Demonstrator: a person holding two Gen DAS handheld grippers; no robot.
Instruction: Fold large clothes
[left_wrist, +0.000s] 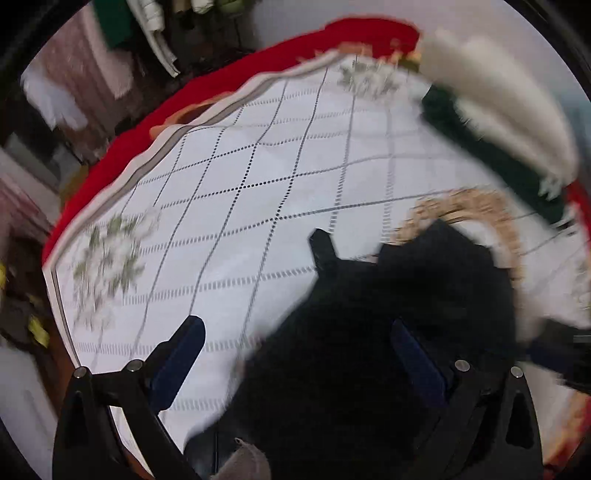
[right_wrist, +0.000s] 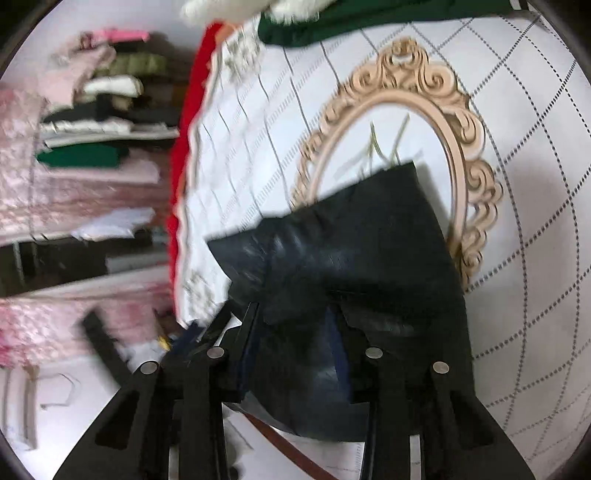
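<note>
My left gripper (left_wrist: 297, 350) has its jaws spread wide, nothing pinched; its blue pads hang over the edge of the dark, near-black garment (left_wrist: 369, 332), which lies bunched on the white tablecloth with the dotted diamond grid (left_wrist: 258, 166). My right gripper (right_wrist: 295, 332) has its jaws pinching a fold of that same dark cloth (right_wrist: 351, 240), draped partly across the ornate beige oval frame printed on the tablecloth (right_wrist: 461, 155). To fold well, I judge I should bring my left pads down onto a free edge or corner, not the bunched middle, then pull both holds apart so the fabric goes taut and flat.
</note>
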